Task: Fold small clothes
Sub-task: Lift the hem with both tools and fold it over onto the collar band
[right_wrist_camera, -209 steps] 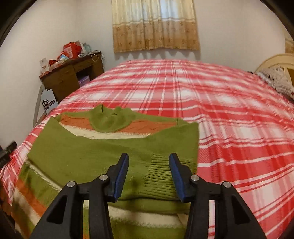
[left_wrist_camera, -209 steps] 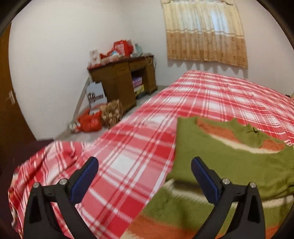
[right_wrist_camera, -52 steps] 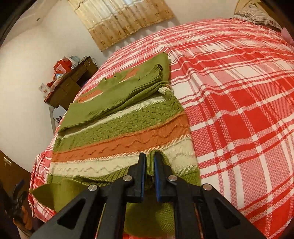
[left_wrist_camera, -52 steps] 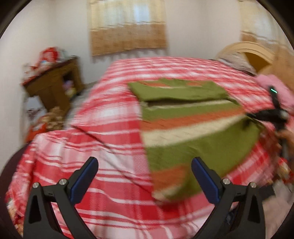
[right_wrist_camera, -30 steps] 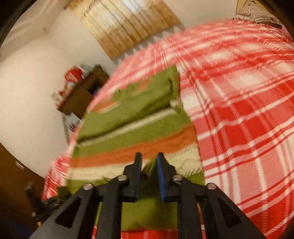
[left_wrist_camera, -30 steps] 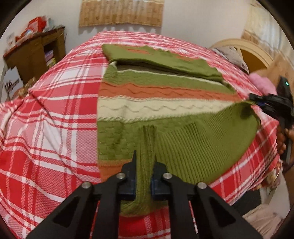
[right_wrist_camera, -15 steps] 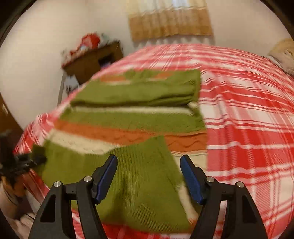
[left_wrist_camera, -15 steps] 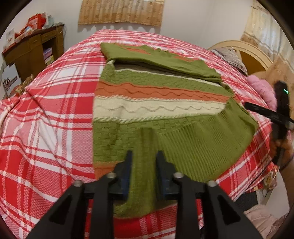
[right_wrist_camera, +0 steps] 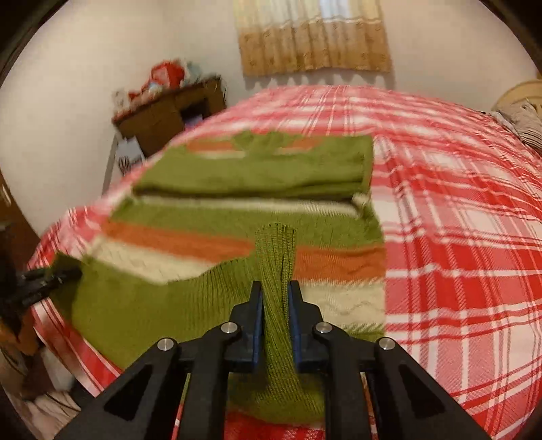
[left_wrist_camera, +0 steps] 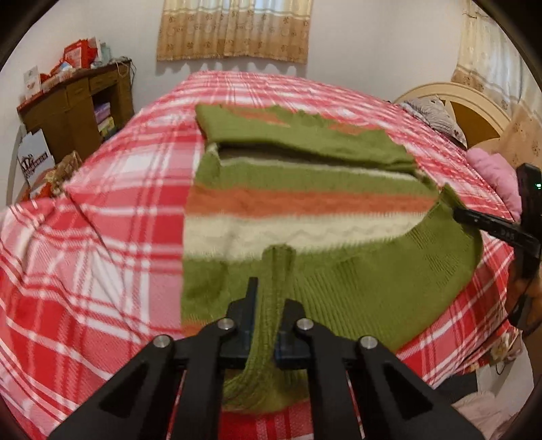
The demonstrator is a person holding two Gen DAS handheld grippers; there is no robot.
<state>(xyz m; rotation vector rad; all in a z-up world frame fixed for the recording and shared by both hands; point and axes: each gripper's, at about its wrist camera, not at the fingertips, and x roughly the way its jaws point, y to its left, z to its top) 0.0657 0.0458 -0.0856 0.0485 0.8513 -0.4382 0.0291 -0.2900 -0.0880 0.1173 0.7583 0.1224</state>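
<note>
On the red plaid bed (left_wrist_camera: 101,237), a green striped sweater (left_wrist_camera: 305,203) lies flat, long axis running from the near bed edge toward the curtain (left_wrist_camera: 233,30); collar end far, ribbed hem near. Stripes run crosswise. Folded sleeves stacked over the far part. Left gripper (left_wrist_camera: 267,325) just clamped down, pinching a raised ridge of hem. Right gripper (right_wrist_camera: 275,311) also just closed, jaws squeezing a ridge of hem ribbing at the sweater's other near corner. Pictures blurred.

Sweater (left_wrist_camera: 305,199) on bed (left_wrist_camera: 101,237) — desk (left_wrist_camera: 78,105) beyond, left
</note>
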